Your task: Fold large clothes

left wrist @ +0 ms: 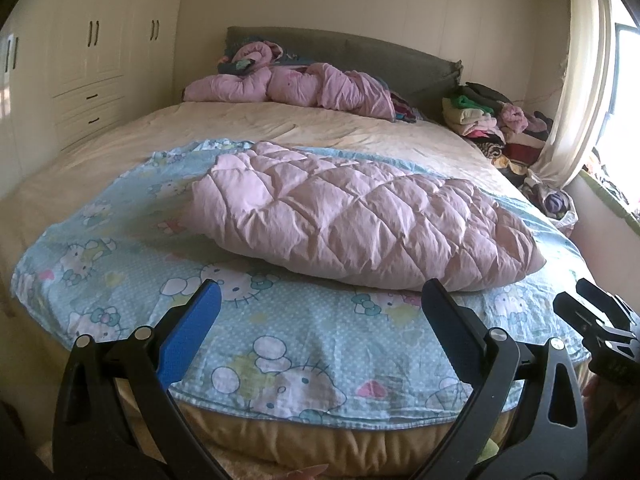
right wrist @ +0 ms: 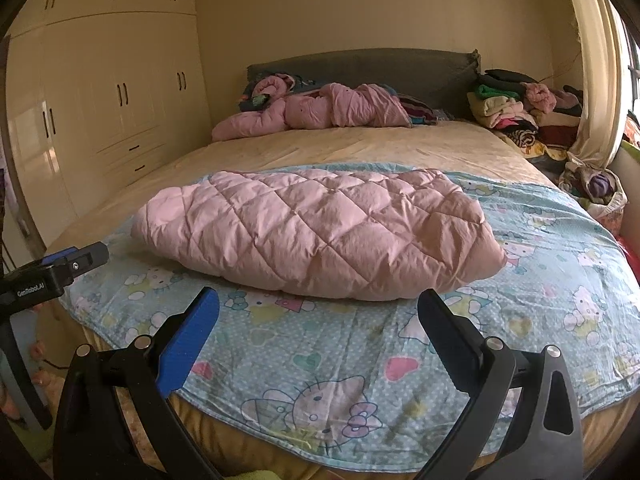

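Bed [left wrist: 120, 148] filled both views, a blue cartoon sheet [left wrist: 304, 344] spread flat over its near end and a pink quilt [left wrist: 360, 220] lying folded into a thick bundle on top, so the fold looked finished or between steps. Left gripper [left wrist: 320, 312] and right gripper [right wrist: 320, 312] hung at the foot, jaws spread wide and empty; next, I judged, came reaching in for the quilt's near edge.

Grey headboard [right wrist: 360, 66] at far edge of bed [right wrist: 360, 144]. Cream wardrobe [right wrist: 112, 92] w/ dark handles along bed's left side. Heap of mixed clothes [right wrist: 516, 116] at far right corner, curtain [right wrist: 596, 80] by window beside it.
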Motion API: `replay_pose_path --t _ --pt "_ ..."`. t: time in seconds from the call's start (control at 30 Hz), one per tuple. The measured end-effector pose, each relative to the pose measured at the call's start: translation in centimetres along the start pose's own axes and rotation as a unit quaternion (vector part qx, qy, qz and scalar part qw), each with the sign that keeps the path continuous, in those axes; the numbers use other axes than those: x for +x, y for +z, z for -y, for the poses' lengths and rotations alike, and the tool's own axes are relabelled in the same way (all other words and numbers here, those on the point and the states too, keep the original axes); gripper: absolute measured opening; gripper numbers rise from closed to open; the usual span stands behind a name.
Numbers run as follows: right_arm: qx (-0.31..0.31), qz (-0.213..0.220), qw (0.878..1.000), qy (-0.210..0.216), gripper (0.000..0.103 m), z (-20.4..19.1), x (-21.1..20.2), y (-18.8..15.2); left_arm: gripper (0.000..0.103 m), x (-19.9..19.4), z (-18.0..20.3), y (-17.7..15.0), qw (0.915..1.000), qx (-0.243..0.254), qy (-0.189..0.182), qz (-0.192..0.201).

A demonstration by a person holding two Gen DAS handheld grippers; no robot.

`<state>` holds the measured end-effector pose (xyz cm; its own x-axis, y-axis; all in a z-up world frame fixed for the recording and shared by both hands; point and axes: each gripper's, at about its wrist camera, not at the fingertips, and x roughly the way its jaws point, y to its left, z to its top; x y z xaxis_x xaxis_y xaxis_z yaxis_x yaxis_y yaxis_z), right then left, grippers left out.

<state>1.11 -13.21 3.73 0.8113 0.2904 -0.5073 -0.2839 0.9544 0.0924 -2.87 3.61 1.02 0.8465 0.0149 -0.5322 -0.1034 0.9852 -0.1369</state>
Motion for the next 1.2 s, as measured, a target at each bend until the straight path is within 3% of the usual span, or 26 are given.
replay_pose_path --t 1.2 --pt "-0.003 -0.005 1.000 0.006 0.099 -0.34 -0.01 -0.07 0.094 -0.07 -0.40 -0.20 1.0000 -0.003 0.005 0.000"
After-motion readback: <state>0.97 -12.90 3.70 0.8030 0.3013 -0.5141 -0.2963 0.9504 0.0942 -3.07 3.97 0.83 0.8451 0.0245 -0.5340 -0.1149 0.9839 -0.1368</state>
